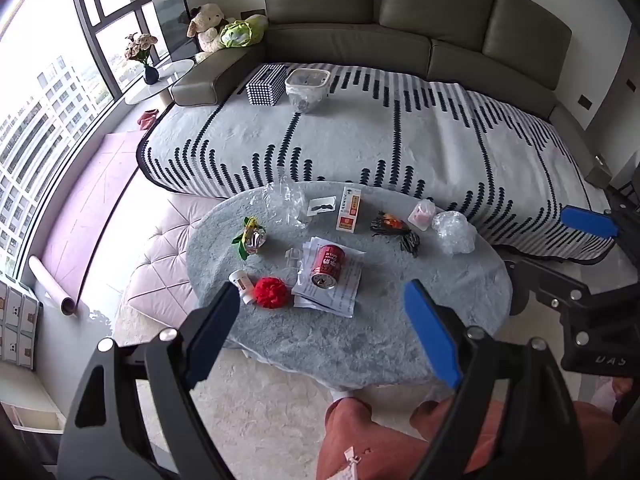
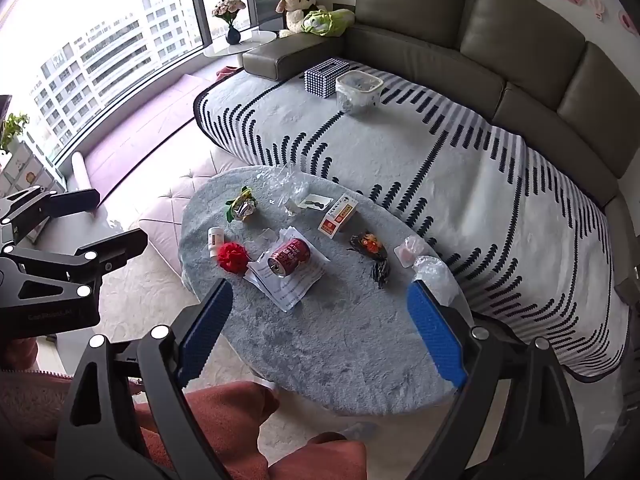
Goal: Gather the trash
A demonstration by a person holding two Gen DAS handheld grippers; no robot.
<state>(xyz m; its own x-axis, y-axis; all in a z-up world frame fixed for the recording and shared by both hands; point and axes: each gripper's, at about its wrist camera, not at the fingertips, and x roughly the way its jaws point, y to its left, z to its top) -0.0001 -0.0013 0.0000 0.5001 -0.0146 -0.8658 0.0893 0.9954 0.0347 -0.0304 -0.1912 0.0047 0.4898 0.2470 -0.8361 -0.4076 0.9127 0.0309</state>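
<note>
Trash lies on an oval grey table (image 1: 360, 336) (image 2: 340, 344): a red can (image 1: 327, 266) (image 2: 289, 257) on sheets of paper (image 1: 340, 292), a red pompom (image 1: 271, 292) (image 2: 232, 257), a small white bottle (image 1: 242, 285) (image 2: 215, 241), a shiny wrapper (image 1: 251, 237) (image 2: 242, 208), clear plastic film (image 1: 286, 200), a white and red carton (image 1: 349, 210) (image 2: 338, 216), a dark wrapper (image 1: 396, 229) (image 2: 370, 250), a pink cup (image 1: 422, 214) and a crumpled clear bag (image 1: 454, 232) (image 2: 434, 276). My left gripper (image 1: 324, 336) is open and empty above the table's near side. My right gripper (image 2: 324, 332) is open and empty too.
A clear bin lined with a bag (image 1: 307, 86) (image 2: 357, 90) and a studded black-and-white box (image 1: 265, 85) (image 2: 326, 76) sit on the sofa's patterned blanket (image 1: 360, 144). A pink ottoman (image 1: 164, 264) stands left of the table. The person's knees (image 1: 380, 432) are below.
</note>
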